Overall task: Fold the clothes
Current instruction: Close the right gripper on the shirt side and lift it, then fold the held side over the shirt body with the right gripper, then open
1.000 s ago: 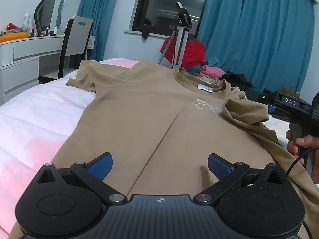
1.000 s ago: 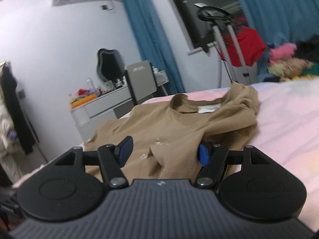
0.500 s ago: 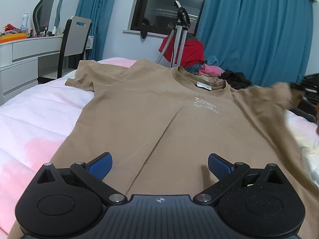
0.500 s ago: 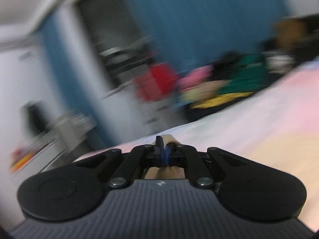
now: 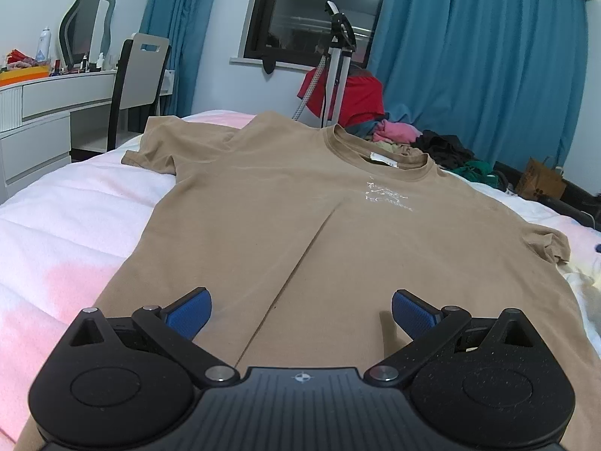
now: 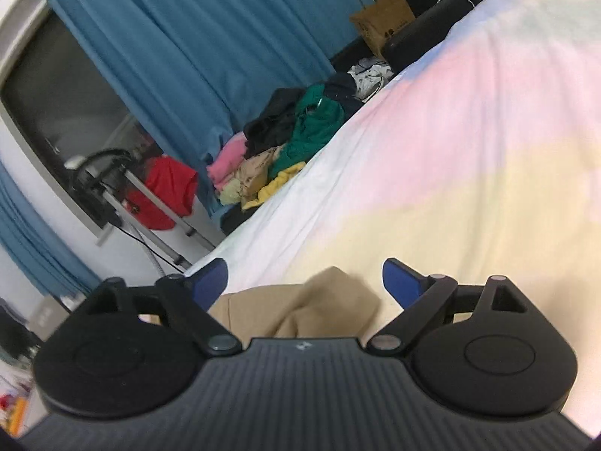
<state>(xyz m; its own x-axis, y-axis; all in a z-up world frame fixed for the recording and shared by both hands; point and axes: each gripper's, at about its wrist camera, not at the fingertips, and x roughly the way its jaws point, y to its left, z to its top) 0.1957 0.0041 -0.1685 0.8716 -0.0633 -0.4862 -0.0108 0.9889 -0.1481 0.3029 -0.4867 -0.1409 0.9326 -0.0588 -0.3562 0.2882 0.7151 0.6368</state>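
While my left gripper (image 5: pixel 300 312) hangs low over the hem end of the tan T-shirt (image 5: pixel 300 218), I see its blue ribbed pads (image 5: pixel 188 315) spread wide, nothing between them but flat cloth underneath. The shirt is a soft matte knit, laid face up and spread along the bed (image 5: pixel 56 233), with one straight crease running from near my fingers up toward the chest print. Its ribbed round collar carries a small white label, and both short sleeves lie out to the sides. The bedcover is a fluffy blanket, white with blotches of pink.

My right gripper (image 6: pixel 305 282) is tilted in a roll, so its view slants. Its jaws are opening, and a rumpled fold of the same tan sleeve (image 6: pixel 311 304) sits between the blue pads (image 6: pixel 400 282) without either pad pressing on it. Past it the blanket runs in pale yellow, pink and white bands.

Farther off, a heap of clothes (image 6: pixel 285 150), pink, green, black and yellow, lies beyond the bed's edge. A garment steamer stand (image 5: pixel 336 64) rises behind the collar with a red garment (image 5: pixel 357 96) draped on it. A brown paper bag (image 6: pixel 381 22) stands near the far right. To the left are a white dresser (image 5: pixel 41 112) and a chair (image 5: pixel 141 75), then blue curtains (image 5: pixel 480 75) flanking a dark window (image 5: pixel 319 18).
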